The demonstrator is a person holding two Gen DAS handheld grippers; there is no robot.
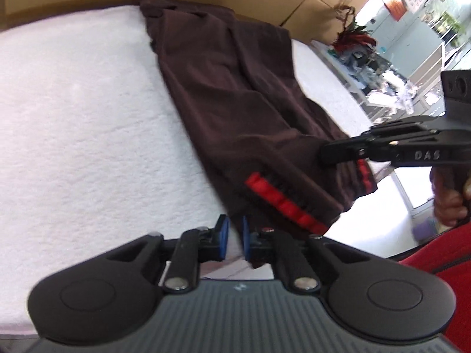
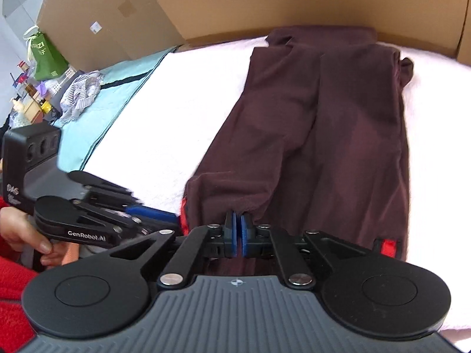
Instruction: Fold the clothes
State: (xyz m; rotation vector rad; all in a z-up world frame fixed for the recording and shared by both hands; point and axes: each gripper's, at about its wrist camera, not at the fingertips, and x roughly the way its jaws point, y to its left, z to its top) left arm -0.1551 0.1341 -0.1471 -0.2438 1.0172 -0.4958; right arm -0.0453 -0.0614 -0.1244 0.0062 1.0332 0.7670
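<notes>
A dark maroon garment (image 2: 338,135) with red trim (image 1: 282,203) lies lengthwise on a white fleecy cover (image 1: 73,117). My left gripper (image 1: 234,235) sits at the garment's near left edge. Its blue pads (image 1: 222,236) stand almost together, a thin slit showing, and the edge is caught against the right pad. From the right wrist view the left gripper (image 2: 173,216) touches the red-trimmed corner. My right gripper (image 2: 238,229) is shut on the near hem, where the cloth bunches between its pads. In the left wrist view the right gripper (image 1: 325,153) clamps the same hem farther right.
Cardboard boxes (image 2: 265,0) wall the far side. A teal sheet (image 2: 117,94) and a striped cloth (image 2: 82,94) lie to the left of the cover. A cluttered shelf (image 1: 368,58) stands beyond the right edge. A person's hand (image 2: 26,235) and red sleeve (image 2: 11,288) are close by.
</notes>
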